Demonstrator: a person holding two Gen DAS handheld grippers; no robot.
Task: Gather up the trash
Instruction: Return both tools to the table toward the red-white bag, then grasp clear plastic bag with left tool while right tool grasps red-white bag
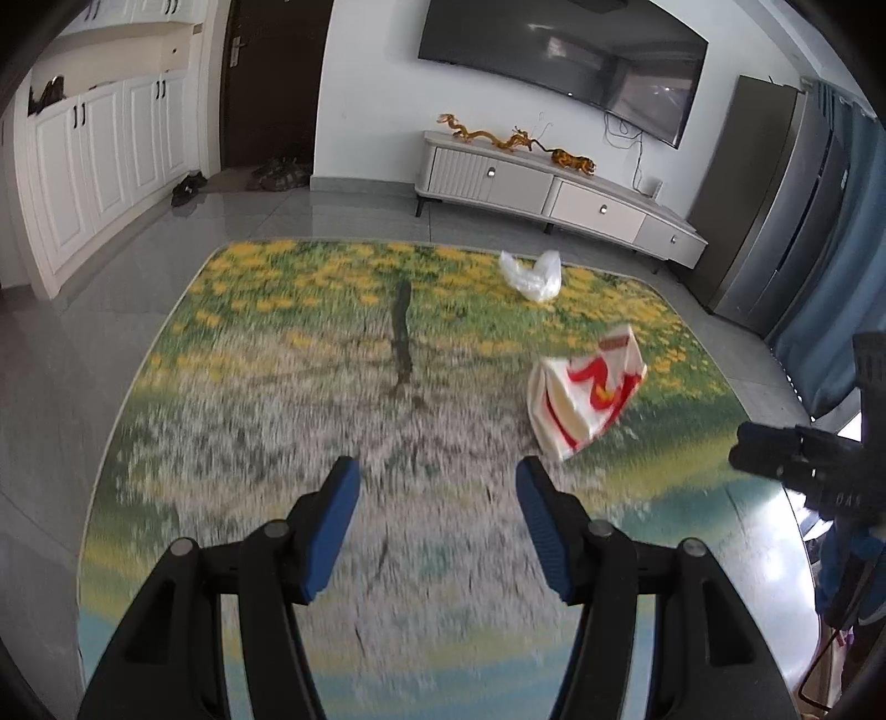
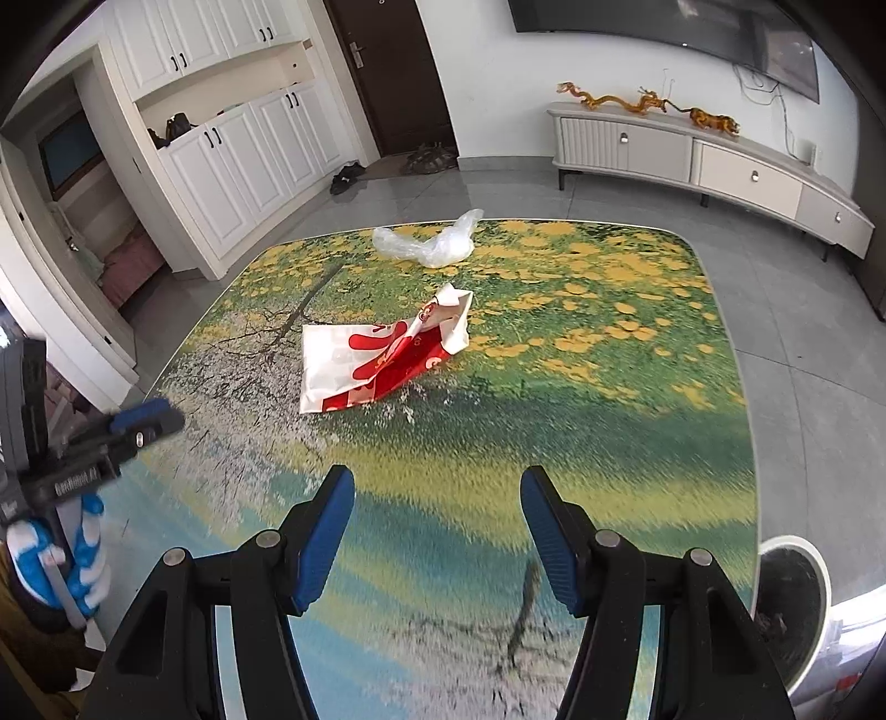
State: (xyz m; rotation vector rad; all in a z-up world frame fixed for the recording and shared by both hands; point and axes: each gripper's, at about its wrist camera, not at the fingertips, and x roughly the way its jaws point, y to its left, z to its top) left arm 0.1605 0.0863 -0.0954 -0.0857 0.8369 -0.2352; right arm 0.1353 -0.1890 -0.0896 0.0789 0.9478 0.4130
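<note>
Above the rug (image 1: 277, 415), both tools, left (image 1: 434, 493) and right (image 2: 437, 501), gape empty near the red-and-white bag (image 2: 382, 354).

A flowered rug (image 1: 310, 421) covers the grey floor, with a low console (image 1: 554, 191) beyond it bearing golden dragons (image 1: 487, 135) under a wall TV (image 1: 559, 52), white cabinets (image 1: 105, 166) left, and shoes (image 1: 188, 187) by the dark door (image 1: 271, 83).

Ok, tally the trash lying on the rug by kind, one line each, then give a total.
Red-and-white printed bag: 1
Clear plastic bag: 1
Total: 2, both on the rug, neither held; the left gripper and right gripper are both open and empty.
</note>
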